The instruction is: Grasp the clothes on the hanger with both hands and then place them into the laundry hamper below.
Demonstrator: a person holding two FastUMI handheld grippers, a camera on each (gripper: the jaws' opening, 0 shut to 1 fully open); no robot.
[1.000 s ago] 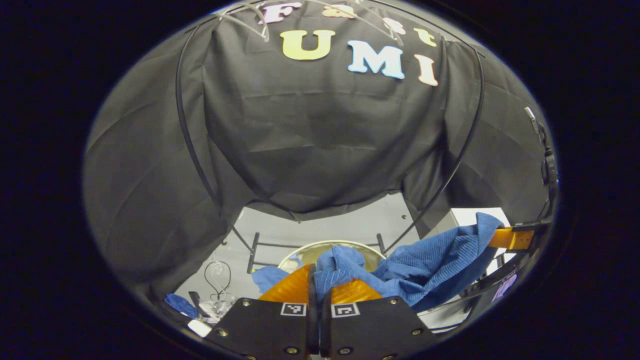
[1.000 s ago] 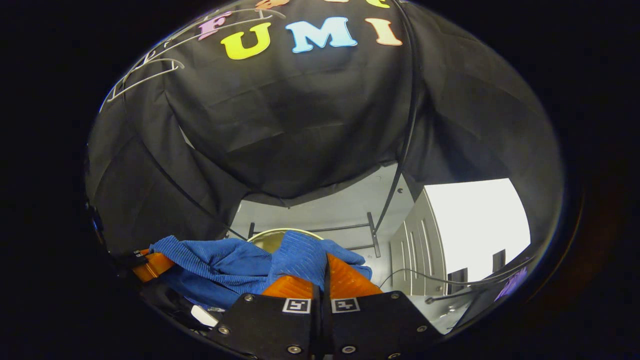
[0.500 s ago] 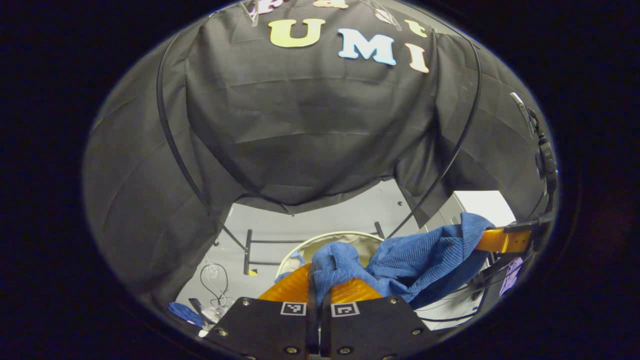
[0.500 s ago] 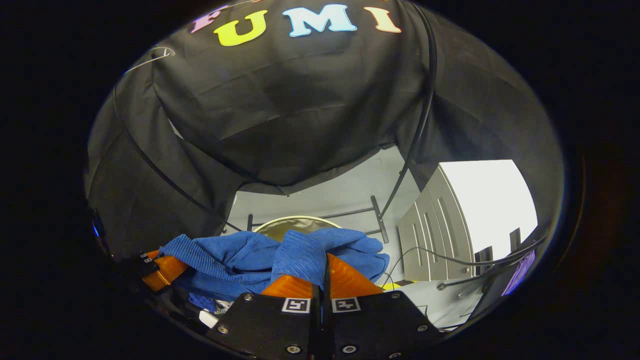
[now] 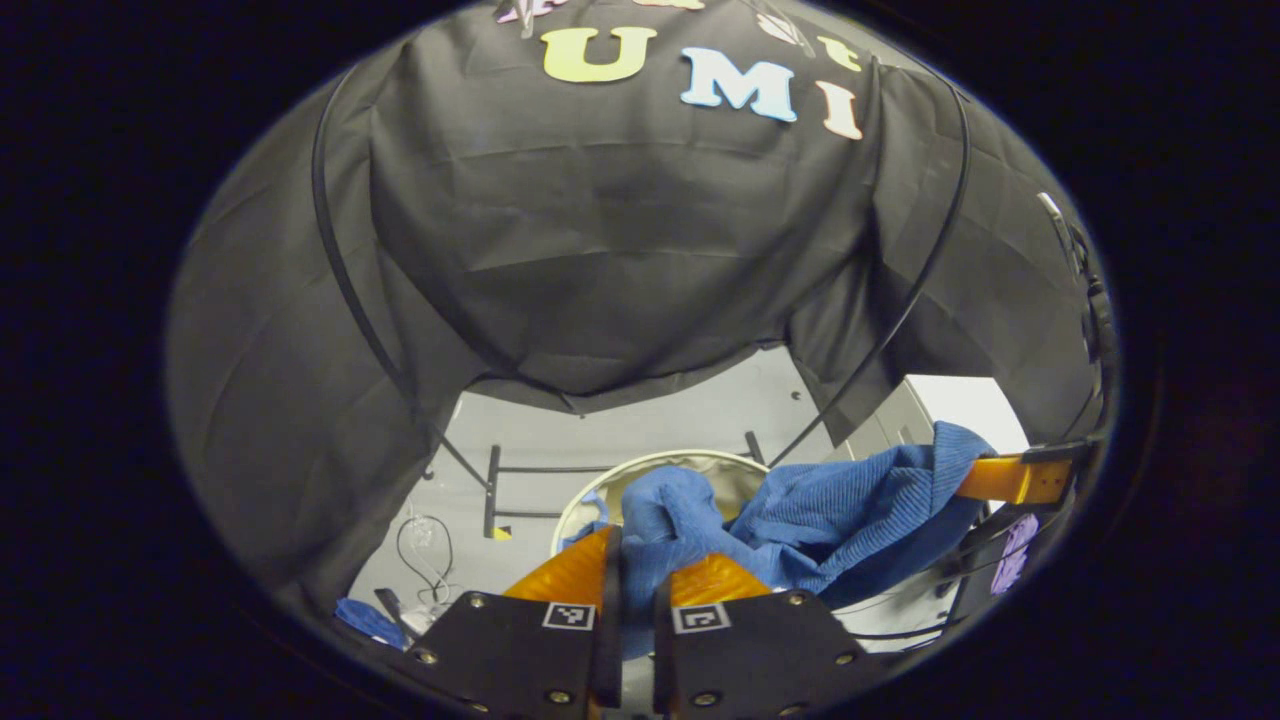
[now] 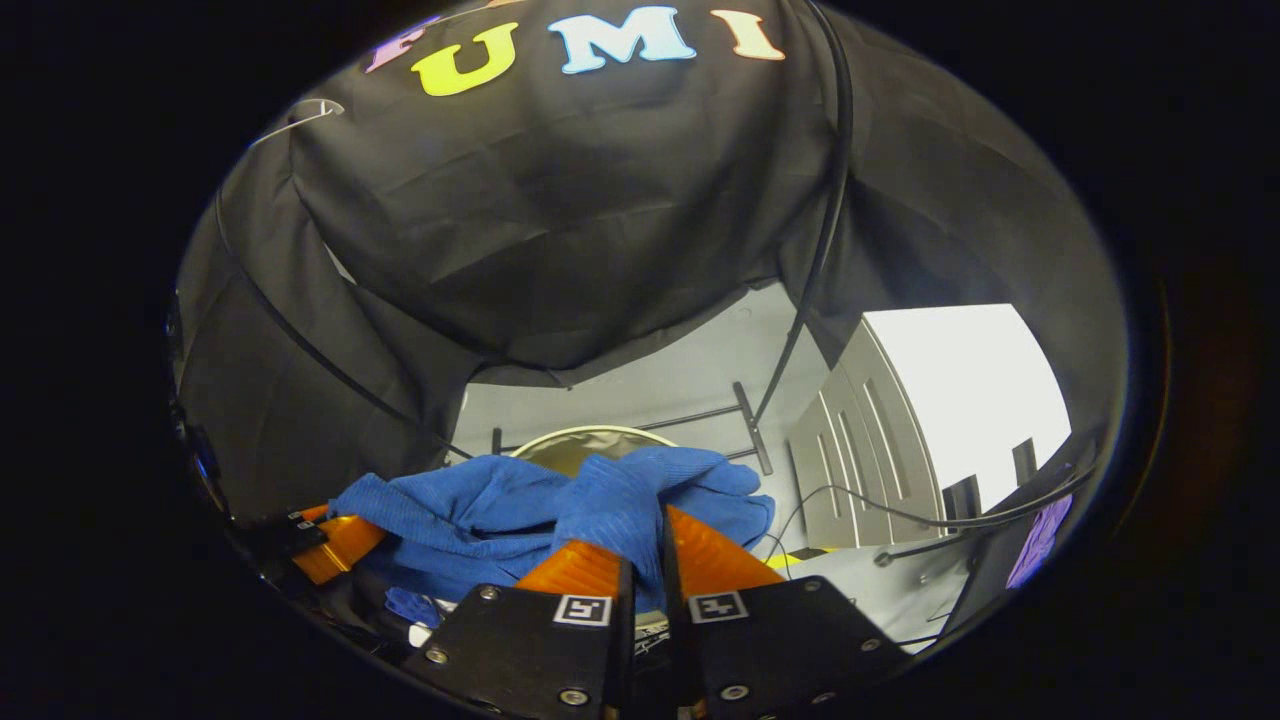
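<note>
A blue ribbed garment (image 5: 840, 510) is stretched between both grippers, hanging just above the round cream-rimmed laundry hamper (image 5: 660, 462) on the grey floor. My left gripper (image 5: 633, 535) is shut on one bunched end of it, with cloth rising between its fingers. Farther right in the left gripper view, the right gripper's finger (image 5: 1000, 480) holds the other end. In the right gripper view my right gripper (image 6: 650, 520) pinches the garment (image 6: 470, 510) over the hamper (image 6: 585, 432). The left gripper's finger (image 6: 335, 545) shows at lower left there.
Black rack bars (image 5: 490, 490) stand on the floor behind the hamper, with a looped cable (image 5: 420, 545) and a small blue cloth (image 5: 365, 618) to their left. A white cabinet (image 6: 860, 450) stands to the right. An empty clear hanger (image 6: 300, 110) hangs high up.
Both grippers have sunk slightly with the garment toward the hamper. The gap between each gripper's fingers looks a little wider than before, with cloth still between them.
</note>
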